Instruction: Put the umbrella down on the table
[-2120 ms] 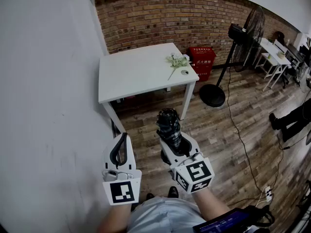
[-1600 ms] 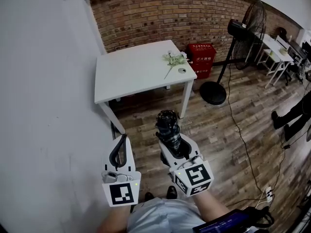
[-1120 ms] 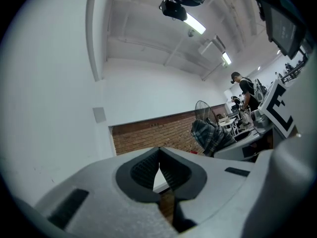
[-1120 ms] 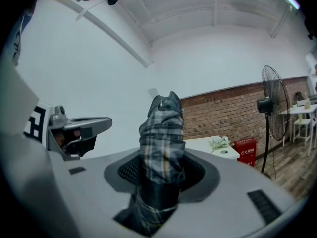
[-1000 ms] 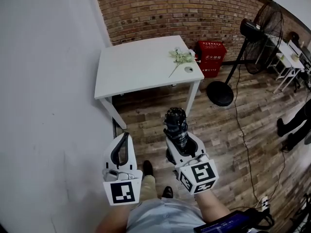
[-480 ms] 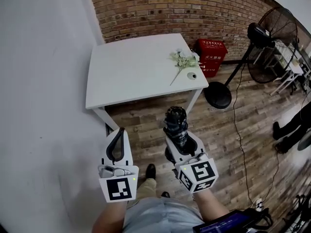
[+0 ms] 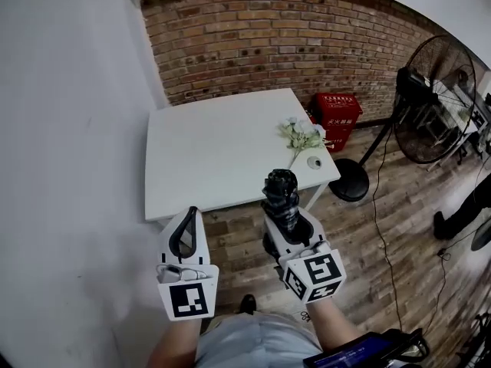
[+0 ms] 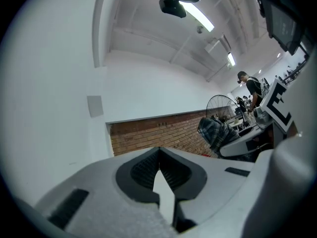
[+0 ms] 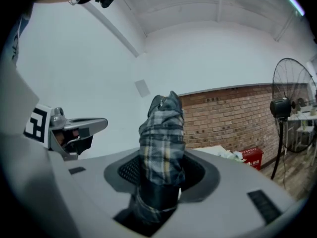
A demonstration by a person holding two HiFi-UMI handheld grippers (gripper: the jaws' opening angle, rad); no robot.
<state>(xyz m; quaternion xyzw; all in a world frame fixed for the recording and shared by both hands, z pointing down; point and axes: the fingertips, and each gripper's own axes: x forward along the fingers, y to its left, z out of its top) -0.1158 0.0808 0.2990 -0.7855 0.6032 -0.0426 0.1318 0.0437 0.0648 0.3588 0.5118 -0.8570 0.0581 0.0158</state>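
Gripping the folded umbrella (image 7: 281, 198), my right gripper (image 7: 285, 222) has its jaws partly closed, with the ribbed dark pads pressed on both sides of the bundle. It is a short, stubby roll of soft plaid cloth, dark with pale stripes, bunched and creased, and a smooth dark band shows lower down between the jaws in the right gripper view (image 9: 162, 148). It sticks out forward past the jaw tips. It is held in the air and not lying on the table (image 7: 222, 148); from the head camera its far end overlaps the table's near edge.

My left gripper (image 7: 190, 213) sits off the table's near edge too, left of the umbrella, its jaws closed tip to tip with nothing between them (image 8: 159, 151).

On the table's smooth white rectangular top, near its right edge, lies a sprig of pale flowers (image 7: 301, 136) beside a small round thing (image 7: 314, 161). A rough brick wall (image 7: 291, 44) runs behind the table, a red box (image 7: 339, 112) and a round-caged fan (image 7: 437, 90) stand to its right, and wooden planks (image 7: 399, 228) floor the room.
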